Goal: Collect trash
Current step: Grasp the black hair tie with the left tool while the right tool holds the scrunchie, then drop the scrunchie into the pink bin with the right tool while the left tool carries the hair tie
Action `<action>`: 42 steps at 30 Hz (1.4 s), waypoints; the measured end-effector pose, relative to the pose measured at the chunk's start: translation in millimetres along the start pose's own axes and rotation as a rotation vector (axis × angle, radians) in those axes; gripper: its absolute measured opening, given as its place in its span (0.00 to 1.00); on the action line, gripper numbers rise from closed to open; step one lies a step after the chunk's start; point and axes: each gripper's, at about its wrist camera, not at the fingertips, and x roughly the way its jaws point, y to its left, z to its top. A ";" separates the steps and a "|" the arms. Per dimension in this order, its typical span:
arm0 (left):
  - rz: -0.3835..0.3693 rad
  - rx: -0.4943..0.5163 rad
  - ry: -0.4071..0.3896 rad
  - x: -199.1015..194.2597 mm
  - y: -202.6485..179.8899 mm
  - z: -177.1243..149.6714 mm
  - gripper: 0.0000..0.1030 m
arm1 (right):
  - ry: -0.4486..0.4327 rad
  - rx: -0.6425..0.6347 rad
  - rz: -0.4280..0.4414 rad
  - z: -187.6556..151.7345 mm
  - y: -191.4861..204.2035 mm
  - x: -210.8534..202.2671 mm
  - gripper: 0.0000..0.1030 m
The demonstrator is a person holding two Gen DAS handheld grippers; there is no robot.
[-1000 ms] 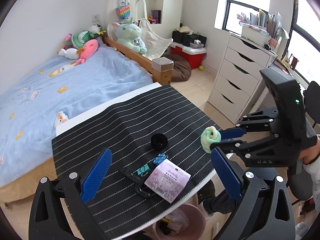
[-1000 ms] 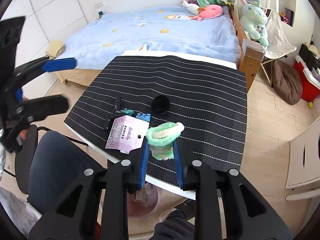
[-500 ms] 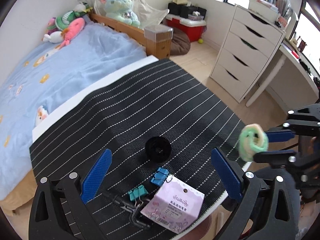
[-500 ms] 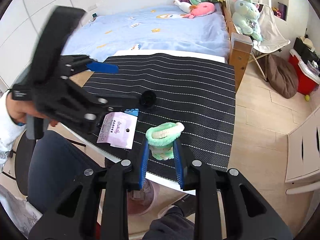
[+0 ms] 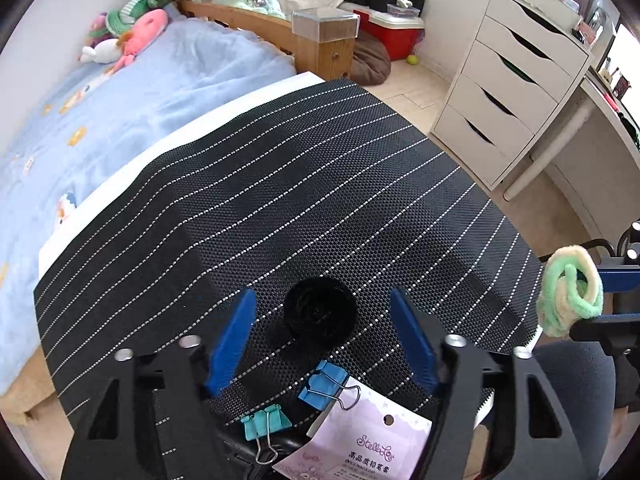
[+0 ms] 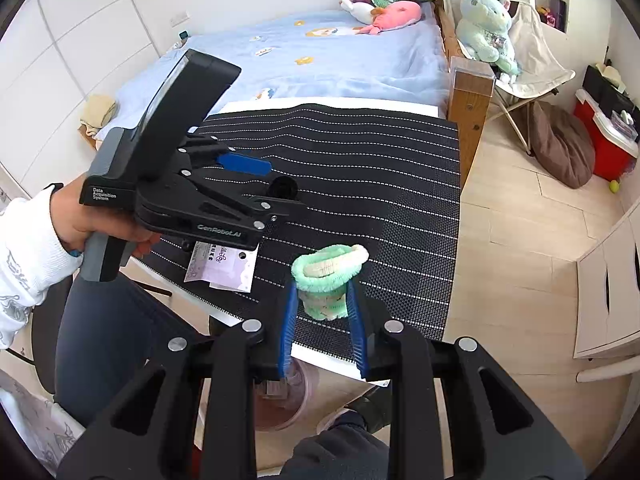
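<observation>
A black round thing (image 5: pixel 320 312) lies on the striped black mat (image 5: pixel 320 184). My left gripper (image 5: pixel 322 342) points down over it with one blue pad on each side. Its jaws are closing, and a gap still shows between the pads and the thing. Just in front lie a blue binder clip (image 5: pixel 324 384), a teal binder clip (image 5: pixel 264 424) and a pink card (image 5: pixel 360 440). My right gripper (image 6: pixel 323 292) is shut on a green and cream fluffy scrunchie (image 6: pixel 328 264), held in the air at the mat's near edge. In the right wrist view the left gripper (image 6: pixel 264 188) hides part of the card (image 6: pixel 224 268).
A pink bin (image 6: pixel 280 396) stands on the floor under the table's near edge. A bed with a blue cover (image 5: pixel 140 92) borders the table's far side. White drawers (image 5: pixel 504 92) stand to the right. A person's knees (image 6: pixel 104 328) are under the near side.
My left gripper has come down and forward over the table to the black round thing, and its jaws have narrowed around it. The right gripper has stayed put with the scrunchie.
</observation>
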 end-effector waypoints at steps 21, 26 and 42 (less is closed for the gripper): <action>0.009 -0.003 -0.093 -38.5 1.2 -12.3 0.29 | -0.023 -0.006 0.018 4.5 6.9 0.0 0.23; 0.012 -0.006 -0.142 -68.7 0.6 -26.8 0.29 | -0.043 -0.019 0.019 6.2 17.4 -7.0 0.23; 0.045 -0.046 -0.309 -165.3 -9.6 -100.0 0.29 | -0.135 -0.118 0.034 -1.6 72.1 -53.2 0.23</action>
